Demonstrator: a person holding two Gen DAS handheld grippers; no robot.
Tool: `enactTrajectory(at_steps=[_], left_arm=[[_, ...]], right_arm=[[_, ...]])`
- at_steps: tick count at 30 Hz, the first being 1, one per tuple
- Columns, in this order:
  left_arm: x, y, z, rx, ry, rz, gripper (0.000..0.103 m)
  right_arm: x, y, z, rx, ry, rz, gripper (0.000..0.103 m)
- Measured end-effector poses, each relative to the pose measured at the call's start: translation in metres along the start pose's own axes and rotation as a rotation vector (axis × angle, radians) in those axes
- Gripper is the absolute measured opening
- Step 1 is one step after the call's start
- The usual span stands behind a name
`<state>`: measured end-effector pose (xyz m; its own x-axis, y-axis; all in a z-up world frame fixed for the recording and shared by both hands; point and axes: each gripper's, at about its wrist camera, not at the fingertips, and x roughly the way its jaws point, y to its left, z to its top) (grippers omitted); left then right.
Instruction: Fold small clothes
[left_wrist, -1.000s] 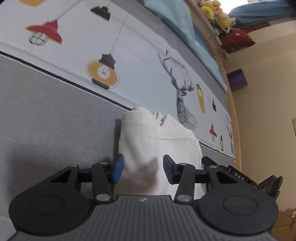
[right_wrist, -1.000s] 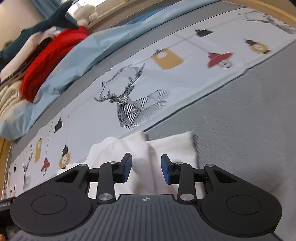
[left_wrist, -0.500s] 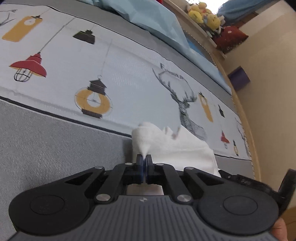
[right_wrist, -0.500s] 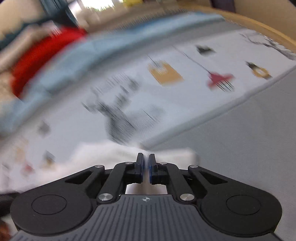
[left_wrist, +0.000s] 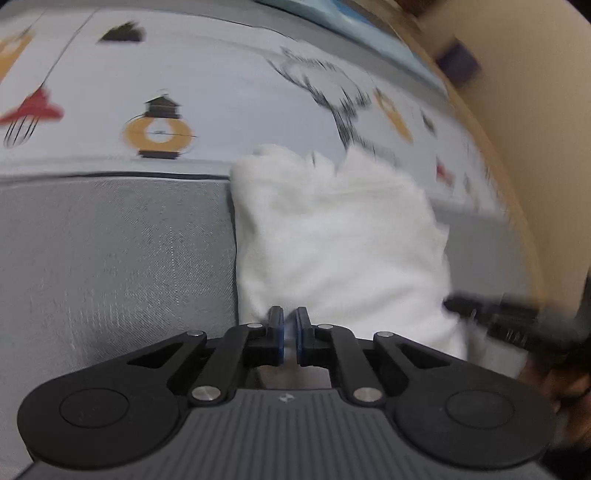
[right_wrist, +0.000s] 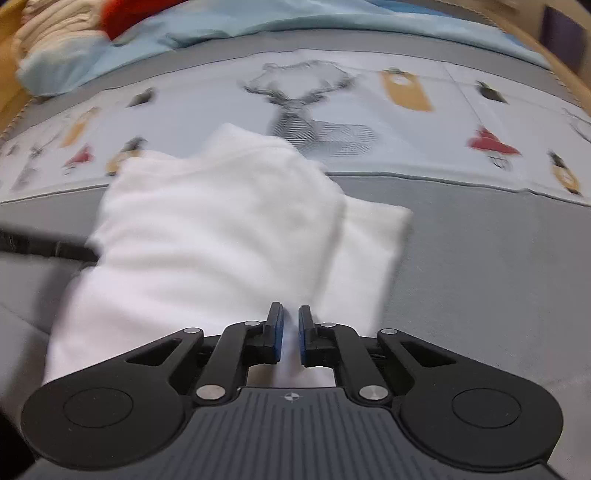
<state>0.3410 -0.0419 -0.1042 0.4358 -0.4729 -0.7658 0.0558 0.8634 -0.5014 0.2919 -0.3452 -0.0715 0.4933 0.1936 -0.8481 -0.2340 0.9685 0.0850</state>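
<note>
Already narrowed into slender folds, the white garment (right_wrist: 221, 229) lies across the gray band just below the deer print (right_wrist: 306, 114), its near edge pinched by the left gripper (left_wrist: 290, 332) and right gripper (right_wrist: 290, 332), crosswise fold apparently remaining.

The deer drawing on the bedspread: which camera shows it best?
The right wrist view: the deer drawing sits near the top centre, head and antlers whole, only slightly blurred, beyond the white garment. In the left wrist view the deer is smeared by motion, and the garment hides its lower part.
</note>
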Motion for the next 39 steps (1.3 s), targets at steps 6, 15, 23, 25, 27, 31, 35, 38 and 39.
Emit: enactTrajectory(at_steps=[6, 15, 23, 25, 27, 31, 35, 38, 39], left_arm=[[-0.018, -0.021, -0.006, 0.119, 0.011, -0.135, 0.032], [-0.012, -0.011, -0.005, 0.062, 0.020, -0.023, 0.054], [0.015, 0.016, -0.002, -0.138, 0.083, -0.067, 0.065], [0.021, 0.011, -0.004, -0.107, 0.085, -0.052, 0.063], [0.020, 0.006, -0.004, -0.070, 0.055, -0.025, 0.054], [0.009, -0.005, 0.001, 0.019, -0.033, -0.004, 0.037], [-0.019, -0.002, 0.010, 0.047, -0.148, 0.035, 0.036], [-0.050, 0.006, 0.019, 0.044, -0.272, 0.087, 0.037], [-0.061, 0.009, 0.021, 0.050, -0.317, 0.116, 0.043]], right_arm=[[-0.025, -0.025, 0.001, 0.179, -0.072, 0.105, 0.027], [-0.011, -0.049, -0.001, 0.332, 0.002, 0.034, 0.056], [0.015, -0.062, -0.009, 0.432, 0.097, 0.085, 0.058], [0.014, -0.061, -0.006, 0.424, 0.090, 0.086, 0.057], [0.013, -0.058, -0.005, 0.413, 0.078, 0.086, 0.037], [0.012, -0.047, 0.003, 0.405, 0.036, 0.109, 0.009], [0.011, -0.033, 0.015, 0.392, -0.020, 0.098, 0.006], [0.007, -0.018, 0.031, 0.400, -0.104, 0.143, 0.005], [0.006, -0.008, 0.038, 0.386, -0.138, 0.156, 0.006]])
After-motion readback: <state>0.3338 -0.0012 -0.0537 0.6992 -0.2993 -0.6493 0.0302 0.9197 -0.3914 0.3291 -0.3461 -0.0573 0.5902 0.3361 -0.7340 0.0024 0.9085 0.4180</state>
